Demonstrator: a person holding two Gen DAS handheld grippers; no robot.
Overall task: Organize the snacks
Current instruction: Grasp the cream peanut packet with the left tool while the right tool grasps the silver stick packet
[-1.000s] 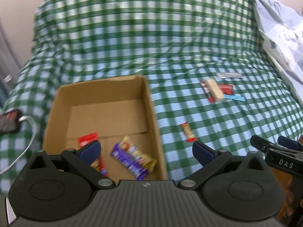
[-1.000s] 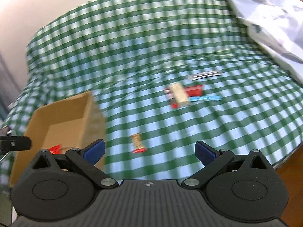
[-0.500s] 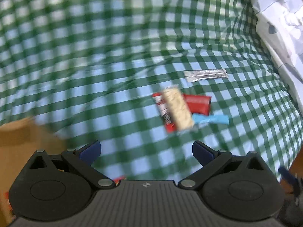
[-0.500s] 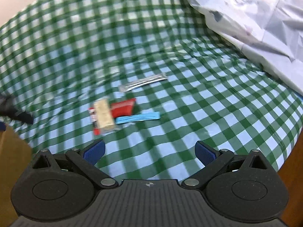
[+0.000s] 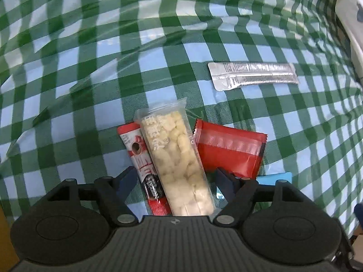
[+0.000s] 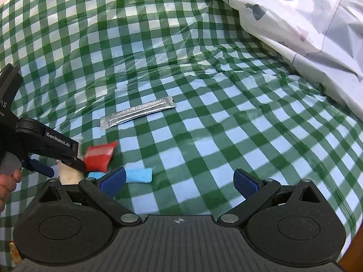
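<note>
On the green checked cloth (image 5: 95, 72), a clear packet of pale puffed snack (image 5: 177, 158) lies over a red, white and black bar (image 5: 140, 156). A red packet (image 5: 229, 151) is at its right, then a blue packet (image 5: 274, 178). A silver sachet (image 5: 251, 76) lies further off. My left gripper (image 5: 175, 181) points down over the clear packet and the bar. Its jaws are closing with both between them, and the pads do not touch either. My right gripper (image 6: 179, 180) stands open and empty beside the blue packet (image 6: 138, 175). It sees the left gripper (image 6: 62, 170) and the red packet (image 6: 99, 156).
A crumpled pale plastic sheet (image 6: 306, 22) covers the far right of the cloth. The silver sachet (image 6: 138, 112) lies alone mid-cloth. A hand (image 6: 6, 181) holds the left gripper's handle. A sliver of cardboard box (image 5: 4, 238) shows at the lower left. The table's edge (image 6: 354, 231) is at the right.
Both views have swung from the cardboard box to the cluster of snacks. My left gripper has come down over the clear packet and its jaws have narrowed. The right gripper has moved closer to the blue packet.
</note>
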